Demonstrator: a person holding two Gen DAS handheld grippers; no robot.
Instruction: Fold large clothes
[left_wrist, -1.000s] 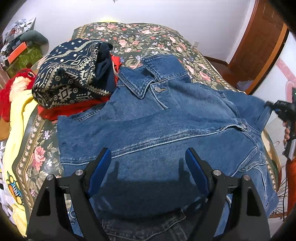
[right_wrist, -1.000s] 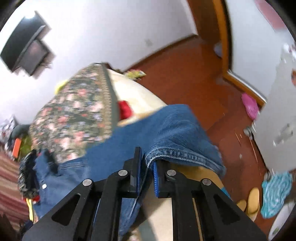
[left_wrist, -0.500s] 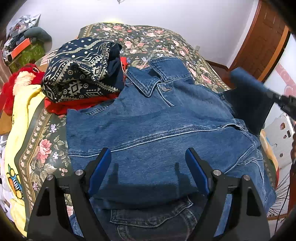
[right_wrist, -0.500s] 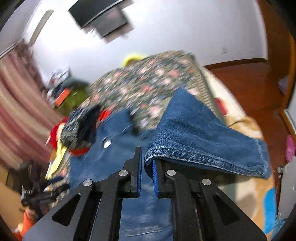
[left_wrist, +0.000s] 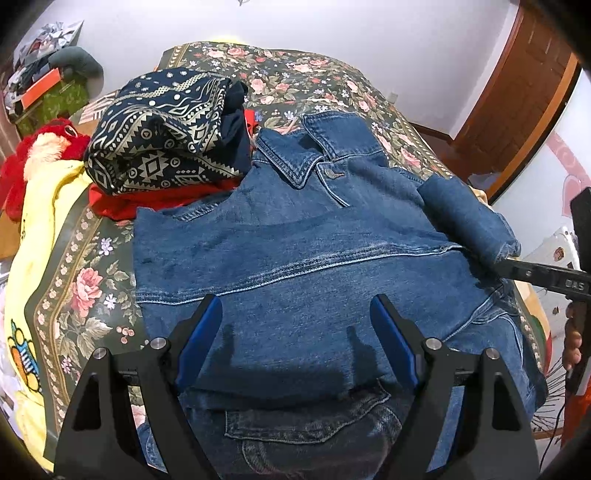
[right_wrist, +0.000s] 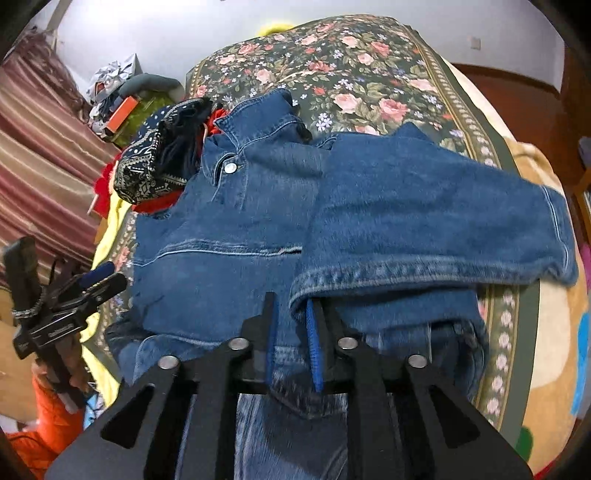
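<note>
A blue denim jacket (left_wrist: 295, 251) lies front up on the flowered bed, collar toward the far end. It also shows in the right wrist view (right_wrist: 229, 229). My left gripper (left_wrist: 295, 321) is open and empty just above the jacket's lower half. My right gripper (right_wrist: 291, 314) has its jaws slightly apart at the cuff of the sleeve (right_wrist: 424, 206), which lies folded across the jacket's body. In the left wrist view the sleeve (left_wrist: 465, 218) rests on the jacket's right side with the right gripper (left_wrist: 517, 267) at its end.
A folded navy patterned cloth (left_wrist: 162, 133) on a red garment (left_wrist: 147, 199) sits left of the collar. Jeans (left_wrist: 306, 432) lie under the jacket's hem. A yellow sheet (left_wrist: 33, 236) and red plush toy (left_wrist: 33, 147) are at the bed's left edge. The bedspread (right_wrist: 369, 74) extends beyond the collar.
My right gripper carried the sleeve from beside the bed up and over onto the jacket's body, and its jaws have parted a little. My left gripper stayed open above the hem.
</note>
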